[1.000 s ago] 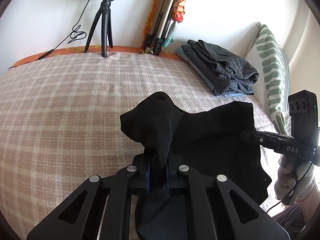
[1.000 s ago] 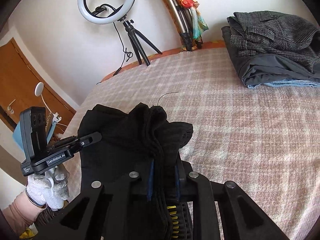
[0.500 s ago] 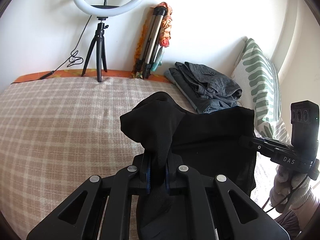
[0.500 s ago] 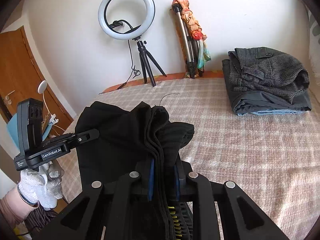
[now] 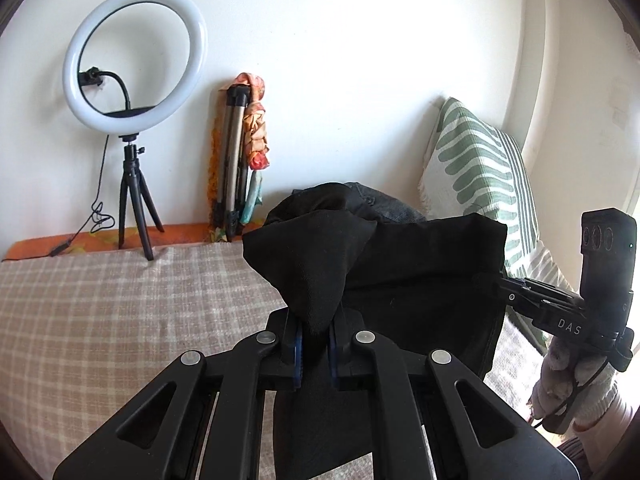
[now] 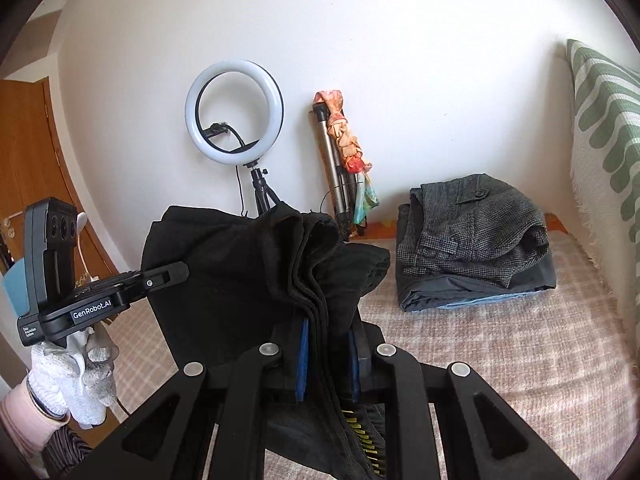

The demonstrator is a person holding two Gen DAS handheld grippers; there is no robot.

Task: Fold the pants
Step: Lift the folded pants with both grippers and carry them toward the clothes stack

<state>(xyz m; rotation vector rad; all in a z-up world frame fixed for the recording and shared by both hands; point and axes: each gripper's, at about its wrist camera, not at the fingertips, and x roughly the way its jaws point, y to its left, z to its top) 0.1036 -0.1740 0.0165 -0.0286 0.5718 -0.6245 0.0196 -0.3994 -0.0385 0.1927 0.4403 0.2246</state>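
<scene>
The black pants [image 5: 420, 280] hang stretched between my two grippers, lifted above the checked bed. My left gripper [image 5: 314, 354] is shut on one bunched corner of the pants. My right gripper [image 6: 326, 356] is shut on the other corner, where several folded layers [image 6: 312, 264] and a zipper show. In the left wrist view the right gripper [image 5: 504, 284] holds the cloth's far edge. In the right wrist view the left gripper [image 6: 180, 272] holds the cloth's left edge. The lower part of the pants is hidden below both views.
A stack of folded grey clothes [image 6: 476, 240] lies on the checked bed cover [image 6: 520, 344] at the back right. A green striped pillow [image 5: 480, 168] leans at the right. A ring light on a tripod [image 5: 134, 60] and a folded tripod [image 5: 236, 160] stand against the wall.
Both grippers have risen and tilted up with the pants, lifting the cloth off the bed. More wall and less bed show now. Both stay shut on the pants.
</scene>
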